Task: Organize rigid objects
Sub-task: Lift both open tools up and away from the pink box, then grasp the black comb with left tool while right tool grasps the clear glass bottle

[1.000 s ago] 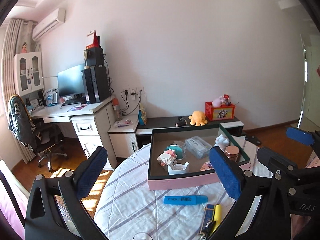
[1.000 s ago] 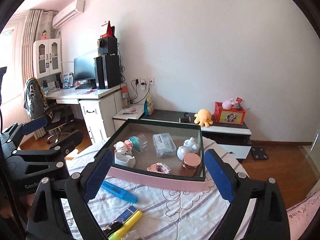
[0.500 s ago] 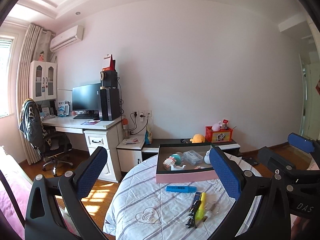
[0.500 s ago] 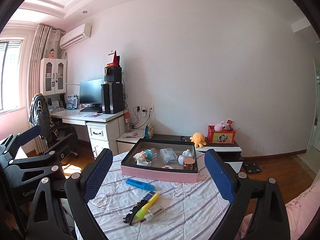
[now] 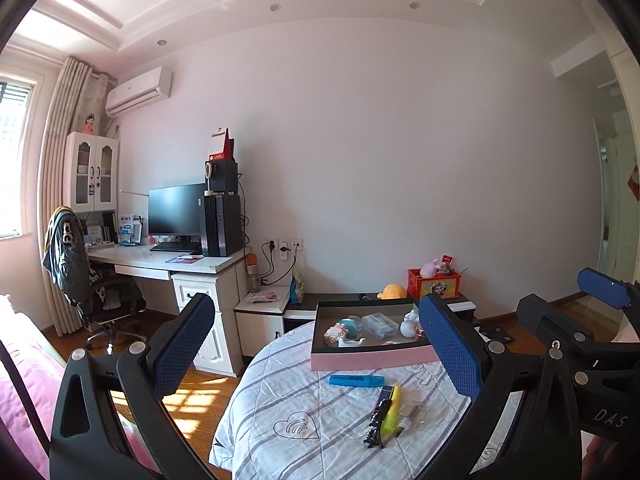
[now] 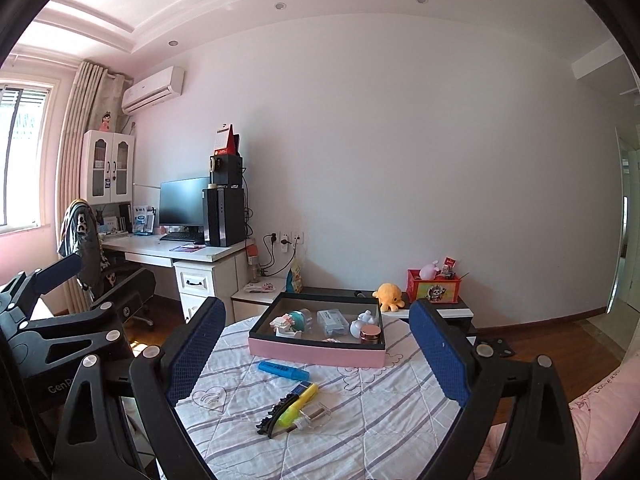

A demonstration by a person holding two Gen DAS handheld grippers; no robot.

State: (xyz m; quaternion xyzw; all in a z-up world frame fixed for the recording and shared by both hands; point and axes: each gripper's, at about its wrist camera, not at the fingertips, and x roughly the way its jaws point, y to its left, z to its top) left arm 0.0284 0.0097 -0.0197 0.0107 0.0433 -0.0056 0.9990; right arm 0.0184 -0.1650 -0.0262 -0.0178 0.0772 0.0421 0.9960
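Observation:
A pink box with a dark rim point(image 5: 374, 360) point(image 6: 316, 350) sits at the far side of a round table with a striped cloth point(image 5: 304, 408) point(image 6: 380, 408). It holds several small items. In front of it lie a blue highlighter point(image 5: 356, 380) point(image 6: 283, 370), a yellow highlighter point(image 5: 390, 410) point(image 6: 298, 400), a black hair clip point(image 5: 376, 424) point(image 6: 276, 414) and a small clear bottle point(image 6: 314, 418). My left gripper point(image 5: 320, 352) and right gripper point(image 6: 316, 354) are both open and empty, held back from the table.
A white desk point(image 5: 168, 264) with monitor and computer tower stands at the left, with an office chair point(image 5: 92, 292). A low cabinet point(image 6: 436, 308) behind the table carries an orange plush and a red box. Wooden floor point(image 6: 560, 344) lies to the right.
Both grippers have pulled back and up from the box; the table and its items now look smaller and farther. Both stay open and empty.

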